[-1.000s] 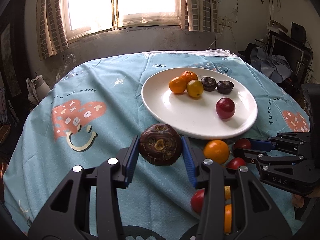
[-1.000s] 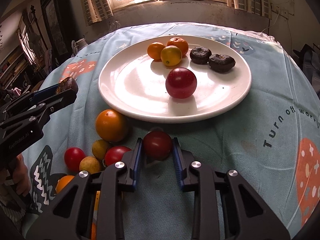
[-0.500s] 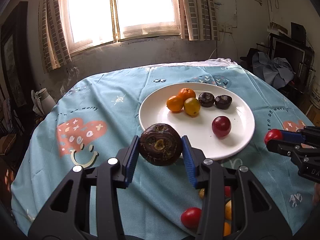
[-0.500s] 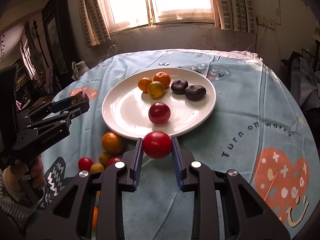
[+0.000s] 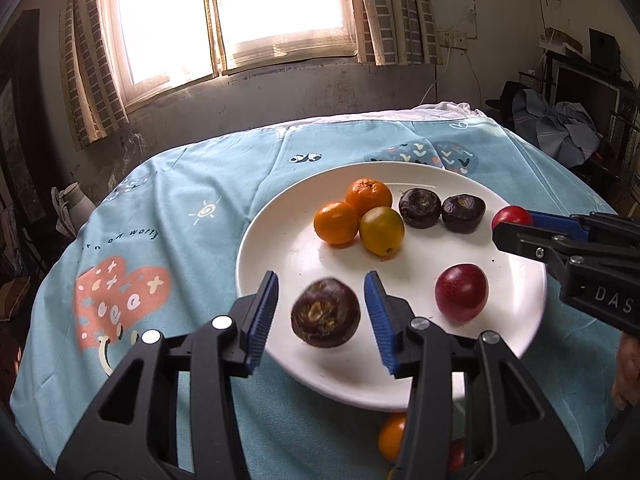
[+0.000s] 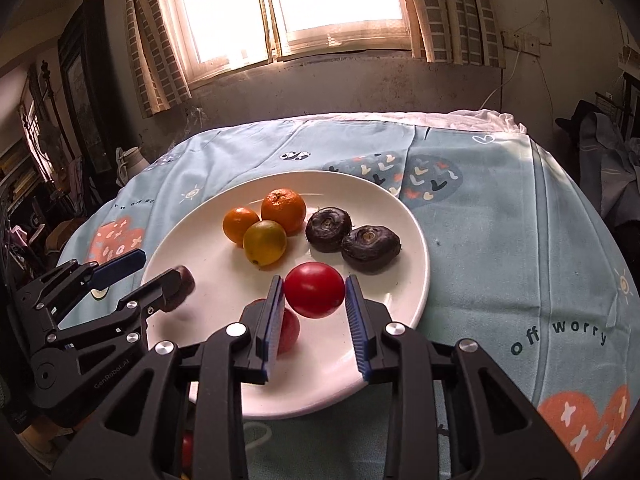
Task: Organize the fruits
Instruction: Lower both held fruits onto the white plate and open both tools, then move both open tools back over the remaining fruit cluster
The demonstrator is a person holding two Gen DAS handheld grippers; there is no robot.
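Fruits are gathered over a light-blue tablecloth (image 5: 192,240) printed with "off worry" and a coral heart, on which sits a wide white plate (image 6: 384,216). Black grippers hover above it: the left gripper (image 5: 320,312), marked "GenRobot.AI" on its side, has just been opening, and its blue pads now stand clear on both sides of a dark brown, rough-skinned round fruit (image 5: 325,313), blurred and apparently loose between them. The right gripper (image 6: 314,300), lettered "DAS", has also just been opening; a glossy red fruit (image 6: 314,295) sits between its pads, though contact is hard to judge. On the plate lie two mandarins (image 5: 368,197), a yellow-green citrus (image 5: 381,231), two dark brown fruits (image 6: 370,247) and a deep-red plum-like fruit (image 5: 461,293).
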